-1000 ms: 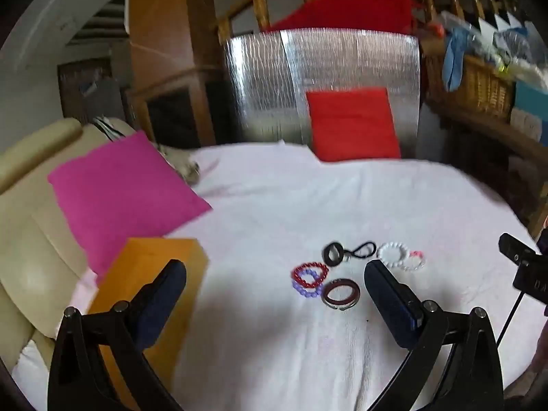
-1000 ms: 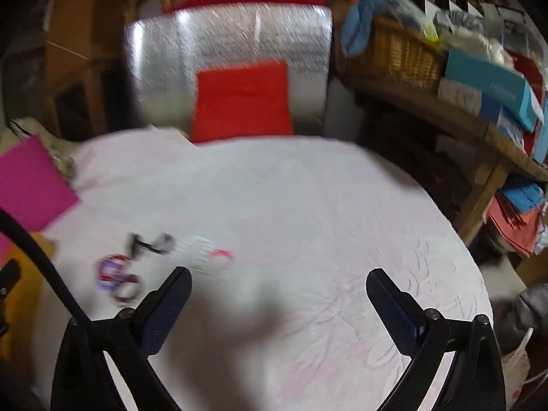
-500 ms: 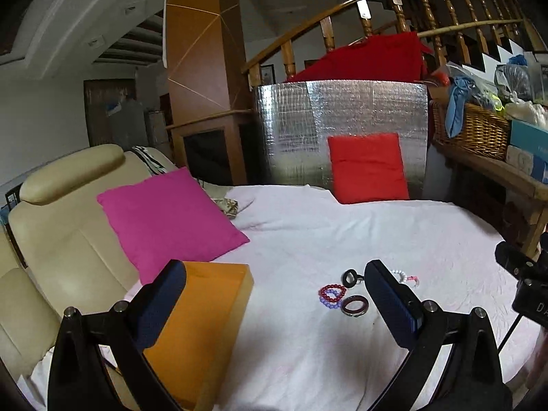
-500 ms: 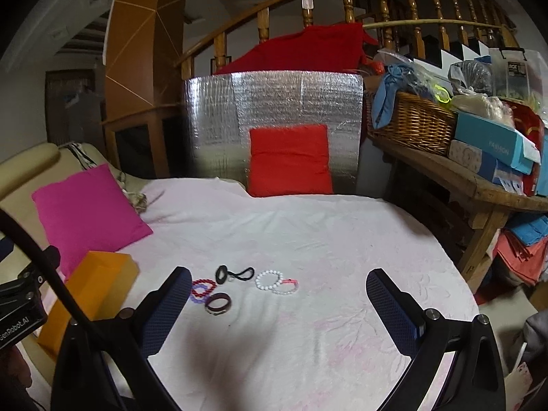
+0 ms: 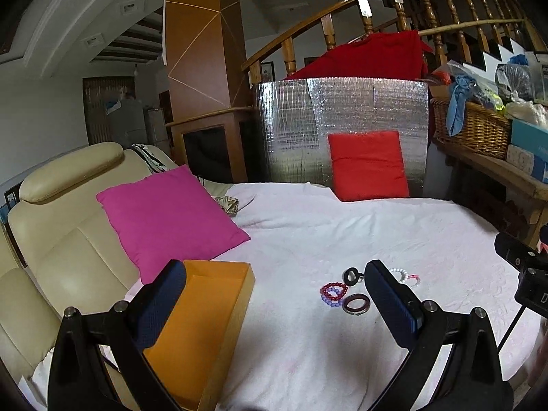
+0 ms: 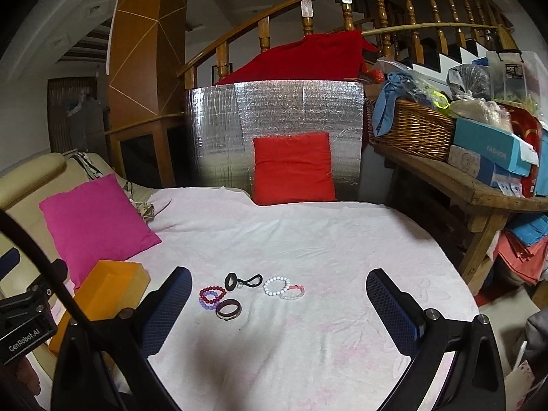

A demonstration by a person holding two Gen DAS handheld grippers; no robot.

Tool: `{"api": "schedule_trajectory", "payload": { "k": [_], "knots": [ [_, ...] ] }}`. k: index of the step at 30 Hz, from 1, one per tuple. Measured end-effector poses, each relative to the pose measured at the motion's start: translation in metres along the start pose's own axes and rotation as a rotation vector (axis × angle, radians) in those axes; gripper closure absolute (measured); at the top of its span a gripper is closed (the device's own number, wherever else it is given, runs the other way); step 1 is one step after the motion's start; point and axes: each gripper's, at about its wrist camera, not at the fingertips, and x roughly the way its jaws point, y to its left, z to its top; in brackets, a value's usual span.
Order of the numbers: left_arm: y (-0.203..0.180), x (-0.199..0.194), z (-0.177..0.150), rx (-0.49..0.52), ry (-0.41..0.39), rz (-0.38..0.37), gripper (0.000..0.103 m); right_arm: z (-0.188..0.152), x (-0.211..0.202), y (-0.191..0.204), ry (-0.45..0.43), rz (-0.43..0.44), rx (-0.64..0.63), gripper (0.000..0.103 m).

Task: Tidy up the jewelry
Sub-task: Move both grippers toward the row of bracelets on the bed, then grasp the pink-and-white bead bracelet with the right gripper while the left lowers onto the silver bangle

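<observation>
**Nothing sorted yet: the jewelry lies on the bed, the box stands empty**

We judge the task to be at its very start. All the pieces we can see lie in a loose cluster on the white bedspread [image 6: 308,239], toward the near edge of the bed and left of its middle. None of them is in the orange box [image 5: 205,311], which sits open at the bed's left edge, just in front of the pink pillow [image 5: 171,215]; what we see of its inside is bare.

In the cluster we count a red bead bracelet [image 6: 211,294] overlapping a purple bead bracelet [image 6: 205,304], a dark brown bangle [image 6: 228,309] just in front of them, a black ring with a loop [image 6: 239,281] behind, and to the right a white bead bracelet [image 6: 276,285] touching a pale bracelet with a pink piece [image 6: 293,293].

Our left gripper [image 5: 274,303] hangs above the near part of the bed with its jaws spread wide and nothing between them. Our right gripper [image 6: 277,308] is likewise held wide and empty, well above the cluster. So every piece is left to lift and place, as far as we can tell.

For writing, we read "GenRobot.AI" on the left gripper's body at the left edge of the right wrist view, and "FASHION" on a teal box [image 6: 493,147] on the wooden side bench [image 6: 445,179]. A clear bag above it carries a label too small for us to read.
</observation>
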Motion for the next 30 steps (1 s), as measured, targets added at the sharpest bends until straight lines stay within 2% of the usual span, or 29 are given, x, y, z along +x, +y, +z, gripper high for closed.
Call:
{"api": "schedule_trajectory", "payload": {
  "k": [9,12,14,16,18,22,25,28,30],
  "knots": [
    [-0.01,0.052,-0.005,0.01,0.054,0.031,0.0,0.006,0.061,0.003,0.058,0.037,0.027,0.0],
    [-0.013,0.074,-0.011,-0.004,0.062,0.014,0.0,0.005,0.085,0.0,0.079,0.046,0.033,0.0],
    [-0.019,0.096,-0.017,-0.015,0.084,-0.028,0.0,0.001,0.103,-0.005,0.092,0.057,0.049,0.0],
    [-0.026,0.125,-0.027,-0.027,0.145,-0.094,0.0,-0.004,0.127,-0.018,0.117,0.071,0.073,0.0],
    [-0.039,0.16,-0.044,-0.04,0.228,-0.169,0.0,-0.014,0.149,-0.032,0.136,0.075,0.102,0.0],
    [-0.067,0.215,-0.078,-0.036,0.38,-0.236,0.0,-0.037,0.199,-0.059,0.212,0.089,0.134,0.0],
    [-0.084,0.243,-0.1,-0.047,0.431,-0.269,0.0,-0.053,0.231,-0.069,0.255,0.099,0.116,0.001],
    [-0.096,0.256,-0.109,-0.053,0.456,-0.319,0.0,-0.066,0.258,-0.072,0.283,0.127,0.075,0.01],
    [-0.102,0.265,-0.111,-0.021,0.478,-0.321,0.0,-0.079,0.277,-0.078,0.313,0.135,0.077,0.016]
  ]
}}
